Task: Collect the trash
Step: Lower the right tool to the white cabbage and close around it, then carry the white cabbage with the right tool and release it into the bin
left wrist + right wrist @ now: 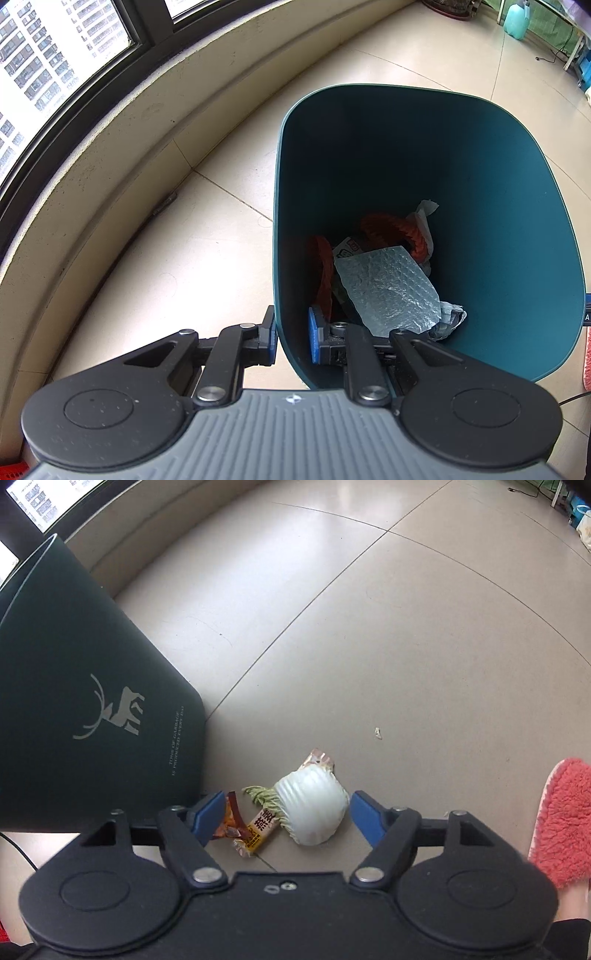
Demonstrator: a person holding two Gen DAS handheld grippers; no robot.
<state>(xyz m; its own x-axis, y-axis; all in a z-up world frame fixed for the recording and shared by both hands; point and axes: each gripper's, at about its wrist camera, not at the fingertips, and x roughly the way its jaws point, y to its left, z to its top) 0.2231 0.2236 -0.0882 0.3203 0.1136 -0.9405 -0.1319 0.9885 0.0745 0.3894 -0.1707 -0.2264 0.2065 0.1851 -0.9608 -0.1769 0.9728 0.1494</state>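
Note:
A dark teal trash bin stands tilted on the tiled floor. My left gripper is shut on the bin's near rim, one finger outside and one inside. Inside lie a sheet of bubble wrap, red netting and crumpled paper. In the right wrist view the bin shows its deer logo at left. My right gripper is open and low over the floor, with a white cabbage stump, a yellow snack wrapper and a brown wrapper between its fingers.
A small scrap lies on the floor further out. A pink fuzzy slipper is at the right. A low wall ledge under a window runs along the left. A green jug stands far back.

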